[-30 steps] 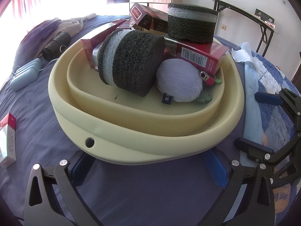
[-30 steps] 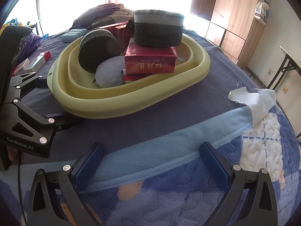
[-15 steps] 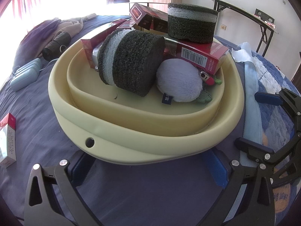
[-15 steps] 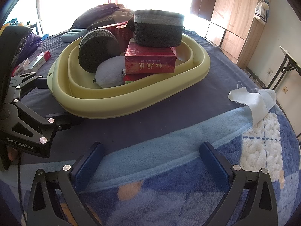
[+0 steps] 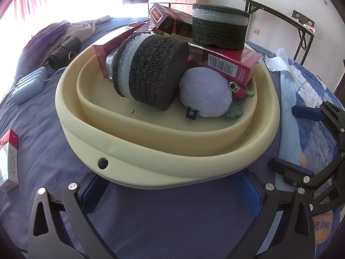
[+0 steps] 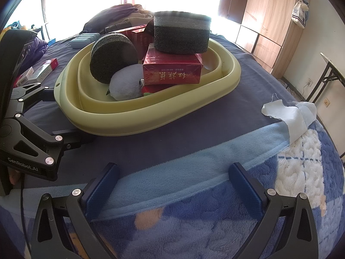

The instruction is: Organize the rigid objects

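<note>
A pale yellow basin (image 5: 151,157) (image 6: 133,116) sits on the bed. It holds two dark foam discs, one on its side (image 5: 151,75) (image 6: 112,58) and one flat on top (image 5: 217,30) (image 6: 181,32), red boxes (image 5: 228,64) (image 6: 172,71) and a white plush toy (image 5: 204,92) (image 6: 125,82). My left gripper (image 5: 170,192) is open and empty, fingertips under the basin's near rim. My right gripper (image 6: 172,185) is open and empty over the blue blanket, short of the basin.
A red-and-white box (image 5: 8,161) lies left on the purple sheet; more small boxes (image 6: 41,71) lie there. A pale blue case (image 5: 28,84), dark clothes (image 5: 60,43), a white cloth (image 6: 286,114), a wardrobe (image 6: 269,21) and a folding table (image 5: 280,17) surround.
</note>
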Demonstrator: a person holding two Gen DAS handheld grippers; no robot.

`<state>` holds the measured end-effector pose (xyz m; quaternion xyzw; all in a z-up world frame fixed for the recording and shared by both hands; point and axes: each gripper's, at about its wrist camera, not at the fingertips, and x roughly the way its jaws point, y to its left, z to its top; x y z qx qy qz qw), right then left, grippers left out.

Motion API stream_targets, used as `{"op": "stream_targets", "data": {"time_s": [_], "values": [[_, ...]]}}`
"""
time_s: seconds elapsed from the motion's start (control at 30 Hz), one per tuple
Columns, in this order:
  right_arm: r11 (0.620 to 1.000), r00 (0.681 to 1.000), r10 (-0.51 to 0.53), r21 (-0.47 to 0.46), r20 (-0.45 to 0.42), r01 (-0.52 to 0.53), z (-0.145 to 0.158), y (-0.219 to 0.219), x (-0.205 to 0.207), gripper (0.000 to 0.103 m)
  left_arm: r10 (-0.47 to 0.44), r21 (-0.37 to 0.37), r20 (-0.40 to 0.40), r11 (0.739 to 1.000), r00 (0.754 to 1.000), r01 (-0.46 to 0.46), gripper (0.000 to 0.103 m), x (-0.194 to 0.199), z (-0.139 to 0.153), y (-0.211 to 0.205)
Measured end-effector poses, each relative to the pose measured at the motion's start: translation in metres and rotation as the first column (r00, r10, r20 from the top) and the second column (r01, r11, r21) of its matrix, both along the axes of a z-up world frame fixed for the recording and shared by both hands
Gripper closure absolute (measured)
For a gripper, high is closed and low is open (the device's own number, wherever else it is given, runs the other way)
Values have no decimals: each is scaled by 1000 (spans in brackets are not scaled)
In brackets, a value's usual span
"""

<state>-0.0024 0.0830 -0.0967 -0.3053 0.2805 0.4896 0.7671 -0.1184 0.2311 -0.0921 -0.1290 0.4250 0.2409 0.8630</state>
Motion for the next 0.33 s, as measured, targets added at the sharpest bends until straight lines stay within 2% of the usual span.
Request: {"op": "stream_targets", "data": {"time_s": [0.33], "values": [[1000, 1000, 0, 0, 0, 0, 0, 0, 0, 0, 1, 2, -1, 1000, 1000, -1, 0, 1, 0, 0]]}}
